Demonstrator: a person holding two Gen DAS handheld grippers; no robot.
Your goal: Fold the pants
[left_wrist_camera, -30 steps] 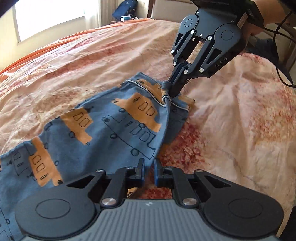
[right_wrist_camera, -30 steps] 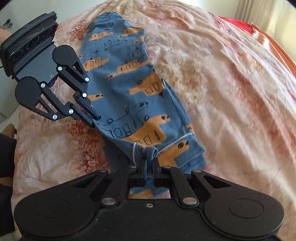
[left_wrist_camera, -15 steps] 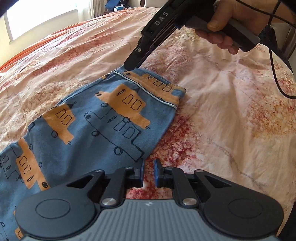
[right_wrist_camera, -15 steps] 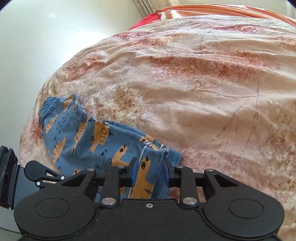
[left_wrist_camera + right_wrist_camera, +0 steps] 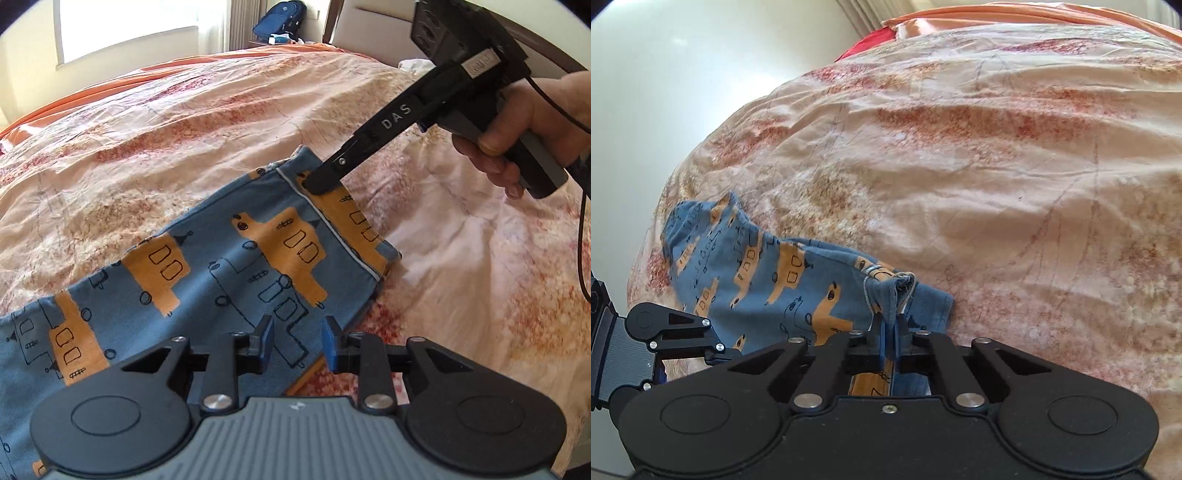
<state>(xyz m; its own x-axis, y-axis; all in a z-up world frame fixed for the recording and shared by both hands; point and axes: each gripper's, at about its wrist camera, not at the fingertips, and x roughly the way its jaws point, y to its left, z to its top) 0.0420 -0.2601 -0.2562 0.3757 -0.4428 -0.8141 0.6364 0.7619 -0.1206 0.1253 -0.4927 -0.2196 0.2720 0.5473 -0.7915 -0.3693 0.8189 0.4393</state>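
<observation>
Blue pants [image 5: 207,273] with orange house prints lie folded lengthwise on the bed, waistband to the right. They also show in the right wrist view [image 5: 768,280]. My left gripper [image 5: 297,345] is open and empty, just above the pants' near edge. My right gripper [image 5: 891,334] is shut on a bunched bit of the waistband [image 5: 892,291]. In the left wrist view its fingertips [image 5: 321,181] pinch the waistband's far corner.
The bed is covered by a wrinkled peach and red patterned sheet [image 5: 184,122] with an orange blanket [image 5: 110,85] at the far edge. A backpack [image 5: 275,16] sits beyond the bed. A white wall [image 5: 683,74] runs along the bed's side.
My left gripper has opened and let go of the pants. My right gripper opened, shifted to the waistband's far corner and shut on it again.
</observation>
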